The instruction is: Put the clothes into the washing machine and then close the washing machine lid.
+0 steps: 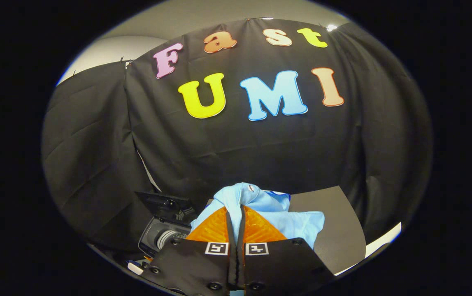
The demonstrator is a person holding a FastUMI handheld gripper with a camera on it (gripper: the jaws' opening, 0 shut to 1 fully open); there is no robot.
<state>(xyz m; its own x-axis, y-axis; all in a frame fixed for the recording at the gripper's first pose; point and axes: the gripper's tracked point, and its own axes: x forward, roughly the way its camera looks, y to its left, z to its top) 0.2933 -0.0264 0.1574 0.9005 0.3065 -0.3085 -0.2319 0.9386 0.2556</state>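
A light blue garment hangs bunched from my gripper, which is shut on a fold of it, held up off the surface. The cloth drapes to the right of and beyond the fingers. Down to the left of the fingers stands a small toy washing machine with its dark lid raised and its drum opening showing.
A dark table top lies under and to the right of the garment, with a pale edge at its right. The black cloth wall stands close behind everything.
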